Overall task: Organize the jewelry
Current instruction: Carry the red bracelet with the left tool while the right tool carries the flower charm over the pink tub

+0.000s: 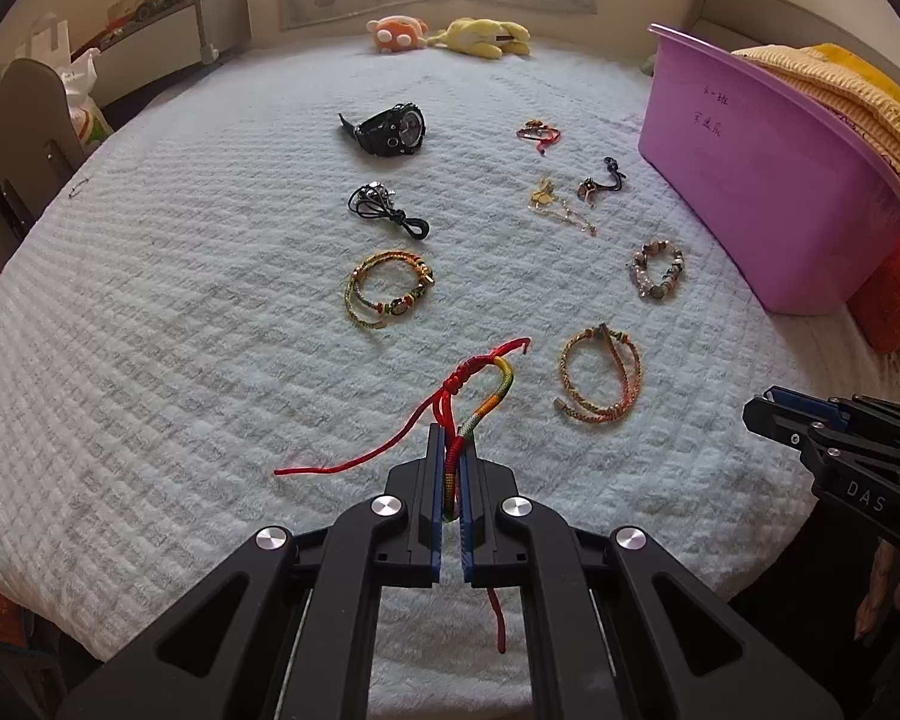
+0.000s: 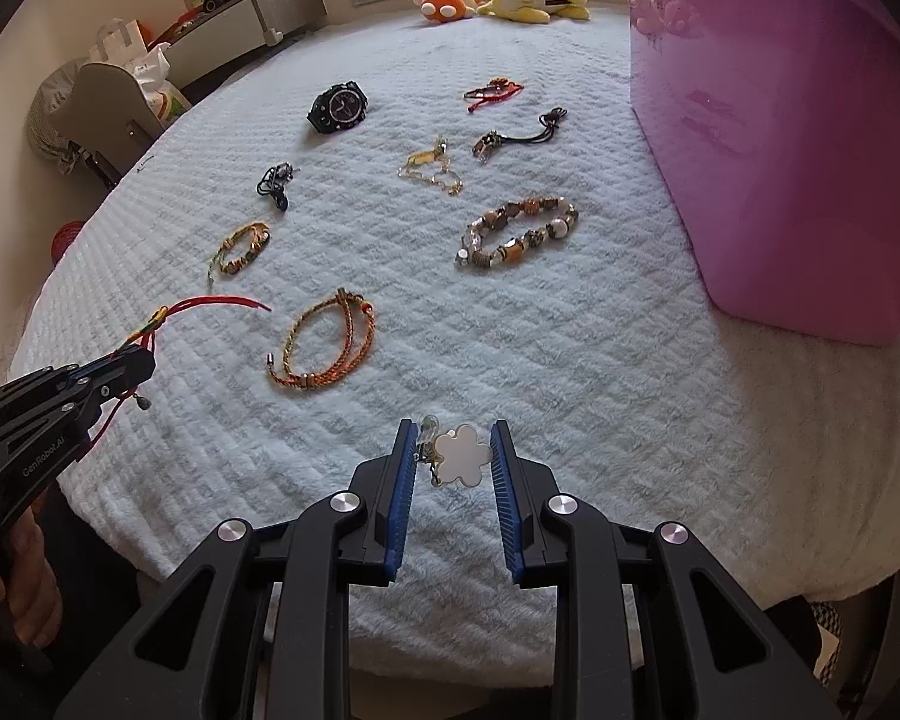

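My left gripper [image 1: 453,438] is shut on a red and multicolour cord bracelet [image 1: 480,381], held above the bed; it also shows in the right wrist view [image 2: 141,354]. My right gripper [image 2: 455,438] is open, its fingers either side of a white flower-shaped charm [image 2: 462,456] lying on the blanket. Laid out on the white blanket [image 1: 180,300] are a black watch [image 1: 393,129], a black cord pendant [image 1: 384,210], two braided yellow bracelets [image 1: 387,297] [image 1: 600,375], a beaded bracelet [image 2: 519,231], a gold chain [image 2: 432,171] and small red and black cord pieces.
A purple plastic bin [image 1: 762,180] stands on the bed at the right, with a yellow knitted cloth [image 1: 840,84] behind it. Two plush toys [image 1: 450,33] lie at the far edge. A chair [image 1: 30,120] and a shelf stand left of the bed.
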The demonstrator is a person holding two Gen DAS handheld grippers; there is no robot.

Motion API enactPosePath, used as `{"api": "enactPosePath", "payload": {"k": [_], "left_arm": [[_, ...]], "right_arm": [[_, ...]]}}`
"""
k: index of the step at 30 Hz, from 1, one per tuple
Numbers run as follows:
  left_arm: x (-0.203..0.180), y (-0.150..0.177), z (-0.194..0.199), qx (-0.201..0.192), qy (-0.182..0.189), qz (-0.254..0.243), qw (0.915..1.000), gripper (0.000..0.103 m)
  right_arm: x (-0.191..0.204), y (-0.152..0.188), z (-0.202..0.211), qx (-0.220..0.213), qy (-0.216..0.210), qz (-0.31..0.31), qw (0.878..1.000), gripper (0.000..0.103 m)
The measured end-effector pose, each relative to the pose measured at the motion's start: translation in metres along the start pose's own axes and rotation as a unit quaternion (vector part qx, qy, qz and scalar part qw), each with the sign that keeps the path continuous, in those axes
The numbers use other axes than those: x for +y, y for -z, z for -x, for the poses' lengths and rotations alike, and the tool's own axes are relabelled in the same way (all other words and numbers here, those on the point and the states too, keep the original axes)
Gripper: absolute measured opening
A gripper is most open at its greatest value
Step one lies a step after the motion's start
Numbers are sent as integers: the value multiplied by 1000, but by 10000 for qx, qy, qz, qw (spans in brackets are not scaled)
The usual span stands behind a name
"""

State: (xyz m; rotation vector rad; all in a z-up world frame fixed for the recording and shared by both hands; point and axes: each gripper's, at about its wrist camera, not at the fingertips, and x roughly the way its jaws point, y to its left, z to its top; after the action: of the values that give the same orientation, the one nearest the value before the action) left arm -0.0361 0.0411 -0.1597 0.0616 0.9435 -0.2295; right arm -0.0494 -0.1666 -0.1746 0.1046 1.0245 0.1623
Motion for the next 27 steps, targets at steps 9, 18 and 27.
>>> {"api": "enactPosePath", "payload": {"k": [9,18,27], "left_arm": [[-20,-40,23,-223,126,-125,9996,5],[-74,-113,59,-650,472,-503,9955,5],[-157,-192,71,-1098,948,-1062,9837,5]], "right_arm": [[0,-34,48,-462,-100,31,9989,24],[-21,-91,116,-1150,-144,-66,9932,24],[-90,-140,161,-1642,208,-521,9848,24]]}}
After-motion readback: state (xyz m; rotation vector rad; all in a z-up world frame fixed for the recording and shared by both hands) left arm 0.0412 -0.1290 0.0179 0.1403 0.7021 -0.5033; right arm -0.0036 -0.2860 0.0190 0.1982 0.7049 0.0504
